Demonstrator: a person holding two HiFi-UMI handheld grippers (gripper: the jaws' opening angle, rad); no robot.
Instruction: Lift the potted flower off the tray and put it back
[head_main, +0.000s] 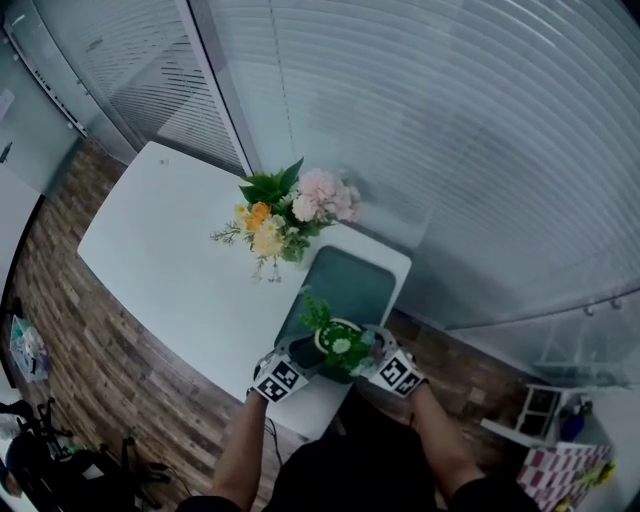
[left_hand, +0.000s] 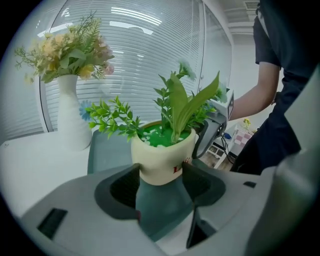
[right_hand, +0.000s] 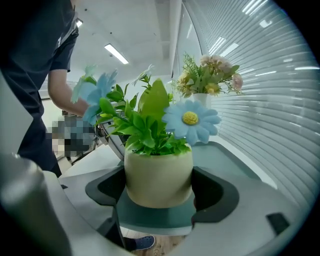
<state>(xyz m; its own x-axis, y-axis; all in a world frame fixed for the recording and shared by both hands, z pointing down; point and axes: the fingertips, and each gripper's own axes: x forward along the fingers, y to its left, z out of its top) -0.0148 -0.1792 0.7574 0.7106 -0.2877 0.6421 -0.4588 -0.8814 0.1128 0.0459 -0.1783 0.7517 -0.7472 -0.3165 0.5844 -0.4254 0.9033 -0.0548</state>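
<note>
— Left gripper (left_hand: 160, 171) first: clamped on the cream round pot of green leaves and a pale blue daisy (left_hand: 162, 156), one jaw on each side.
— And right gripper (right_hand: 158, 184)?
— Closed on that same pot from the opposite side, jaws pressed to its walls.
— Pot's place?
— Over the near end of the dark green rectangular tray (head_main: 352, 285) on the white tabletop (head_main: 165, 250); resting or raised, cannot tell.
— Beyond?
— White vase of pink and yellow flowers (left_hand: 70, 114), near the tray's far corner.

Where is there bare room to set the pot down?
Free: the white table left of the bouquet, and the tray beyond the potted flower. Crowded: the tray's near end, where left gripper and right gripper clamp it.
</note>
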